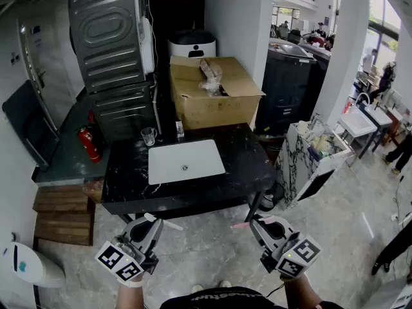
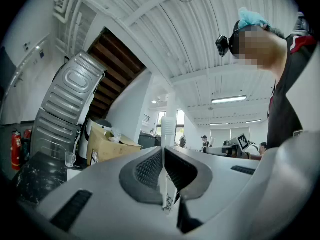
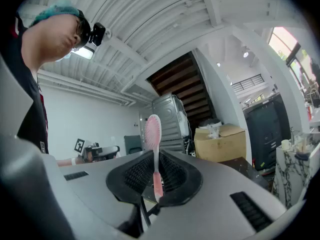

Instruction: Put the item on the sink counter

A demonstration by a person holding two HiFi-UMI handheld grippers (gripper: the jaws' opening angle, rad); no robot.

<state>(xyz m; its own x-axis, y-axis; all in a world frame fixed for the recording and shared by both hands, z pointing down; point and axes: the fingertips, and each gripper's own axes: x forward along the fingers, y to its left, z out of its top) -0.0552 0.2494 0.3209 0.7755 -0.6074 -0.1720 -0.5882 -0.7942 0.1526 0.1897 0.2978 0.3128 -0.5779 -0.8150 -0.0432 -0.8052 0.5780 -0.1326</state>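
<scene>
**Both hand-held grippers loaded, standing short of the sink bench**

- Left hand-held gripper (image 1: 152, 219) (image 2: 164, 156): jaws nearly together, pinched on a thin white item (image 2: 168, 133). It is a flat strip with some dark print low down, too small to read. In the head view its free end (image 1: 169, 224) sticks out toward the right.
- Right hand-held gripper (image 1: 256, 221) (image 3: 153, 162): jaws narrow, clamped on the handle of a pink brush (image 3: 152, 130). The oval head stands up above the pads. In the head view the pink end (image 1: 239, 224) points left, toward the other gripper.
- Both items are held in the air at the near side of the black marble bench (image 1: 125, 172), above the floor, and neither touches the bench.
- On the bench: a white rectangular basin (image 1: 166, 167) set in the top, and a clear glass (image 1: 149, 136) near the back left corner.
- Behind the bench: an open cardboard box (image 1: 209, 105).
- Left of the bench: a red fire extinguisher (image 1: 89, 144) lying on a low dark platform.
</scene>
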